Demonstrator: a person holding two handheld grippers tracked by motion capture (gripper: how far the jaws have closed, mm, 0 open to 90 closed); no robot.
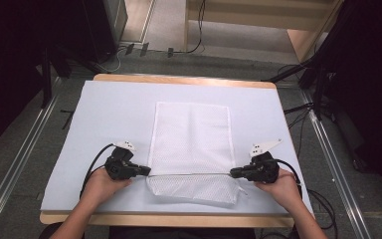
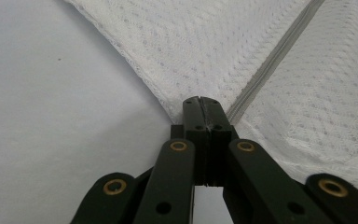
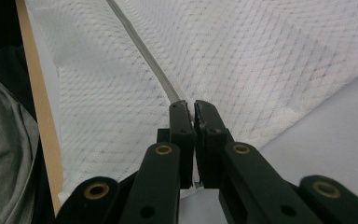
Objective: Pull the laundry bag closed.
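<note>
Our left gripper (image 1: 142, 172) and right gripper (image 1: 236, 173) have their jaws clamped shut on opposite ends of the mesh bag's (image 1: 191, 134) fold line, near the table's (image 1: 119, 109) front edge. To fold well, we should keep that line taut and move both ends evenly.

This looks like a lab or recording studio: a wooden table (image 1: 184, 78) under a white sheet (image 1: 104, 129) stands on grey carpet, black curtains (image 1: 10, 59) fill both upper corners, and cables (image 1: 298, 119) trail beside metal floor rails (image 1: 20, 164).
</note>
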